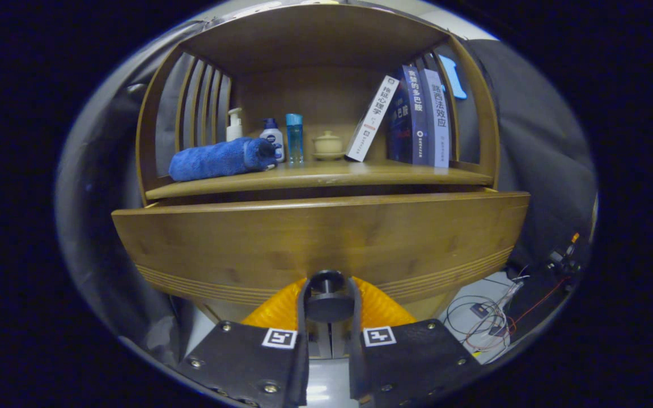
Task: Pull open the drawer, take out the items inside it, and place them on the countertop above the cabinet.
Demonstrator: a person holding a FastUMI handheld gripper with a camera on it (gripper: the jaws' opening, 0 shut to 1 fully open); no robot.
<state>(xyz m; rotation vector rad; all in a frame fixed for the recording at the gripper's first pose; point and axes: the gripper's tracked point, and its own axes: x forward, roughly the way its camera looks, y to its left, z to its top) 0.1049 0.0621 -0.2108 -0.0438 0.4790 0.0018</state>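
A wooden cabinet fills the view, with its drawer front (321, 238) standing forward of the countertop shelf (326, 175) above it. A dark round knob (327, 294) sticks out of the drawer's lower middle. My gripper (327, 300) is shut on that knob, one finger pressing each side of it. The drawer's inside is hidden behind its front panel.
On the countertop lie a rolled blue towel (219, 158), a pump bottle (234, 126), a blue-capped bottle (272, 136), a blue tube (294, 137), a small lidded cup (328, 144) and several leaning books (411, 116). Loose wires (491, 317) lie on the floor at the right.
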